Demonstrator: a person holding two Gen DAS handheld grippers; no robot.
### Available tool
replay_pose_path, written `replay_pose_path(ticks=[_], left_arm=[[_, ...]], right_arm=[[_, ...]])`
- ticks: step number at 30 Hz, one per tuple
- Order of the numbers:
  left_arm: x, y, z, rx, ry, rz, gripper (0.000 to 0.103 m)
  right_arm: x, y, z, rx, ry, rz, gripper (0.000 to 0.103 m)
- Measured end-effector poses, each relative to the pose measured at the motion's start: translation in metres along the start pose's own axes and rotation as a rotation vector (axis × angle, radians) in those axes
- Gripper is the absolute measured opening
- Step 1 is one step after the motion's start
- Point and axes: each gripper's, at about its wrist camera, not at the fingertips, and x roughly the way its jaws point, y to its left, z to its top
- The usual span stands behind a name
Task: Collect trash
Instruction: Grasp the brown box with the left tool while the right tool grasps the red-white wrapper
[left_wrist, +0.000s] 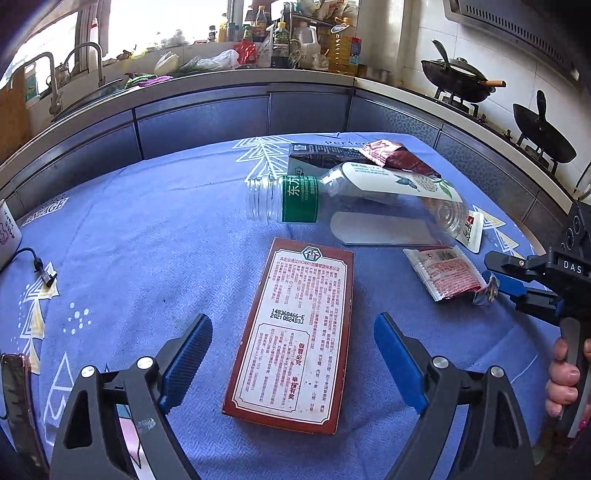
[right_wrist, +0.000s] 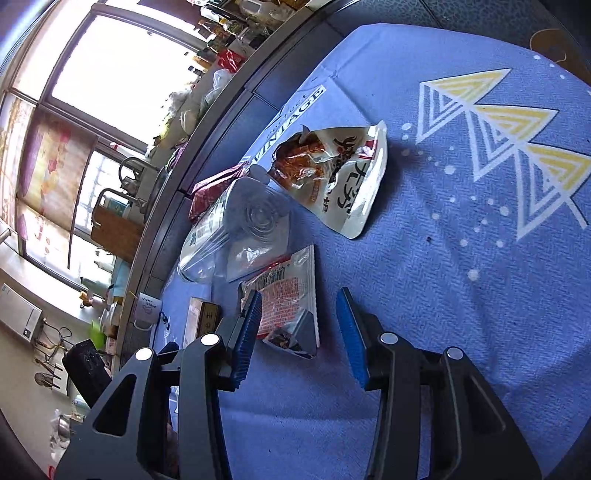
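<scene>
Left gripper (left_wrist: 293, 334) hovers with fingers apart astride the red-bordered box (left_wrist: 291, 338) on the blue-clothed counter (left_wrist: 147, 229); right gripper (right_wrist: 299, 325), fingers also apart, straddles the torn snack wrapper (right_wrist: 286, 306) beside the plastic bottle (left_wrist: 354, 197)

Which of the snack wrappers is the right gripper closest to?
The small red-and-white wrapper, lying between the open right gripper's fingertips. The white pouch and the dark red wrapper lie farther off, by the bottle.
</scene>
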Motion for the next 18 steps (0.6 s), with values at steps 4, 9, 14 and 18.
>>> replay_pose_path(ticks=[4, 9, 14, 18], left_arm=[[0.008, 0.002, -0.001, 0.003, 0.006, 0.008, 0.085], [0.013, 0.01, -0.009, -0.006, 0.027, -0.015, 0.063], [0.003, 0.014, -0.018, 0.014, 0.035, -0.016, 0.059], [-0.006, 0.02, -0.027, 0.0, 0.045, -0.032, 0.059]], right_arm=[[0.014, 0.014, -0.006, -0.044, 0.025, -0.011, 0.034], [0.033, 0.032, -0.032, -0.106, 0.092, -0.001, 0.014], [0.026, 0.043, -0.074, -0.128, 0.179, 0.068, 0.014], [0.012, 0.04, -0.1, -0.134, 0.202, 0.062, 0.013]])
